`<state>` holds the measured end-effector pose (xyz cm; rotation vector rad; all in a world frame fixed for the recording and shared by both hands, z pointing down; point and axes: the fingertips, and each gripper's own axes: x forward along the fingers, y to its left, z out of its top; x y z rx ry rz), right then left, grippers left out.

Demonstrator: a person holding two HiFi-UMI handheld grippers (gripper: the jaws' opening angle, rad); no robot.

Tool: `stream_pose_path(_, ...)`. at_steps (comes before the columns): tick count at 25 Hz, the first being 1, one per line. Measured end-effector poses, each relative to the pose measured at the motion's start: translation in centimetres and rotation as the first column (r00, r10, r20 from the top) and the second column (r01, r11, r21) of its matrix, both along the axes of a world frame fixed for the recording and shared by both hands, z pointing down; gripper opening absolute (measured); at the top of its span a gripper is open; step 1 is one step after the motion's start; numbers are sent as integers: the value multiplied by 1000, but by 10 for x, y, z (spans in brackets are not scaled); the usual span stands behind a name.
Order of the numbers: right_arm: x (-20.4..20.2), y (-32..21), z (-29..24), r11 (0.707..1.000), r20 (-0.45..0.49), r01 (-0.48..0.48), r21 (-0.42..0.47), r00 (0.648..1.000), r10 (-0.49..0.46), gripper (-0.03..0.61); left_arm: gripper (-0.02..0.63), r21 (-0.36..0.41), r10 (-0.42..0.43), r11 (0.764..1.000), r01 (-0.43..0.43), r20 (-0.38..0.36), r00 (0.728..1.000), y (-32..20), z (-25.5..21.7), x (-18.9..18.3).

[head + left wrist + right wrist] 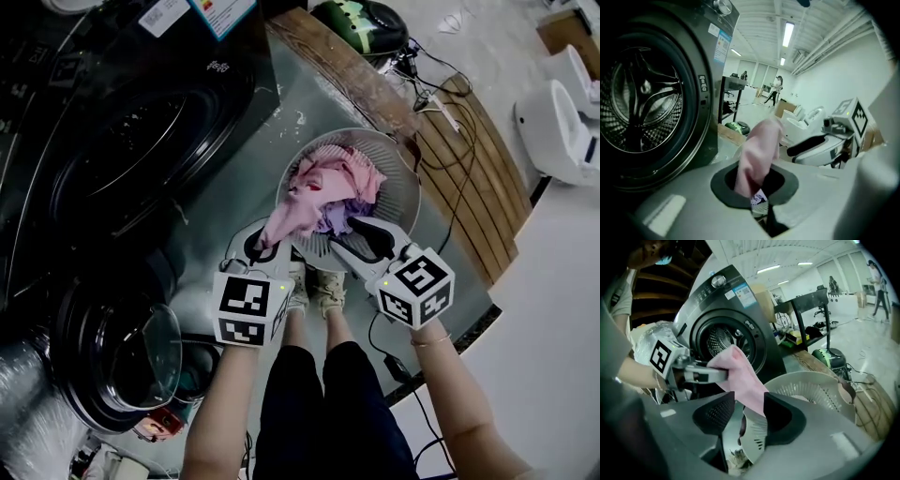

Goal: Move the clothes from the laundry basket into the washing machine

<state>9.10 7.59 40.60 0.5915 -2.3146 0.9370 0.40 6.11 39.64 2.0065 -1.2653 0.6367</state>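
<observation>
Pink garment (289, 217): one end is clamped in the left hand-held gripper (276, 246), whose jaws are closed on the cloth. The rest trails back into the laundry basket (409, 192) on the floor at the centre of the head view, where it joins more pink cloth and a lilac item (339, 217). Right hand-held gripper (352, 231): the jaws stand partly apart at the basket's near rim. In its own view the pink cloth shows through the gap and neither pad presses on it. Washing machine (141, 122): dark front-loader at upper left of the head view, with its porthole door (127, 352) swung open at lower left. Writing: a blue-and-white sticker (223, 13) and a white label sit on the top panel, their print too small to read, and both gripper cubes carry black-and-white square markers. Only the left gripper view shows the perforated steel drum (642, 101) with its paddles. Only the right gripper view shows the basket's slotted wall. Only the head view shows the basket's contents and the person's shoes (328, 289).
</observation>
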Motion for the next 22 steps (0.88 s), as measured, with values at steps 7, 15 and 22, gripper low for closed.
stream_pose_path(7,-2,-9,104,1000,-242,13,16,970,-9,298,17,1,-54,999,54,15,998,22,-25,-46)
stream_pose_path(15,10,-21,212,996,-457,-30,-82,890,-11,331,17,6,-107,994,107,-8,994,46,-41,-80)
stream_pose_path(22,15,-26,233,998,-498,22,-63,865,-51,35,17,19,-125,992,124,3,992,49,-27,-91)
